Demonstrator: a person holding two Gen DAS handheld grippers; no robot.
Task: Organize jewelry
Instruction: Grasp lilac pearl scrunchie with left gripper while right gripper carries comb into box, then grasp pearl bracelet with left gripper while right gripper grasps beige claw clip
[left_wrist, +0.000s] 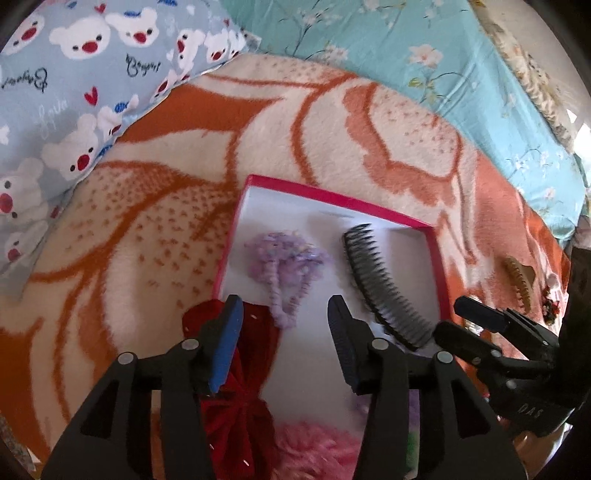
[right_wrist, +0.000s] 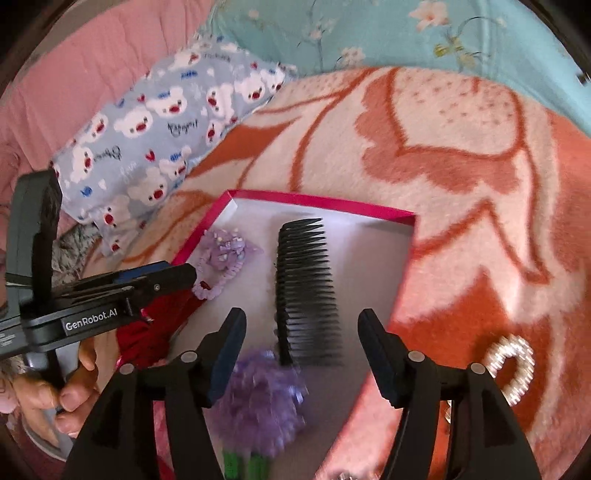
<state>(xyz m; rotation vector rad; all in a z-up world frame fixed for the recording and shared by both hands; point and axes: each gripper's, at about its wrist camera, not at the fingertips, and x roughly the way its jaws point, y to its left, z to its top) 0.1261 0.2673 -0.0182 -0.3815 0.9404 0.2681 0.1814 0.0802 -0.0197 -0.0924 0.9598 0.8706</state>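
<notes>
Orange-and-cream blanket (left_wrist: 147, 229) covers the bed; bear-print pillow (left_wrist: 74, 74) at its far left edge, teal floral sheet (left_wrist: 424, 55) beyond.

Pink-rimmed box (left_wrist: 332, 197) with white floor sits on the blanket, ahead of both grippers.

Left gripper (left_wrist: 284, 314): jaws apart, nothing between them, hovering over the near part of the box. Red bow (left_wrist: 243, 387) lies under its left finger, at the box's left rim.

Right gripper (right_wrist: 301, 325): jaws apart, empty, over the box's near right side. Black comb (right_wrist: 304, 288) lies inside the box just ahead, between its fingers' lines.

Lilac scrunchie (left_wrist: 284, 262) in the box, left of the comb. Purple fluffy piece (right_wrist: 258, 406) near the right gripper's left finger. Pink fluffy piece (left_wrist: 314, 450) is blurred.

Outside the box, on the blanket: pearl hair clip (right_wrist: 511, 369) beside the right gripper's right finger; tan claw clip (left_wrist: 519, 280) further right.
</notes>
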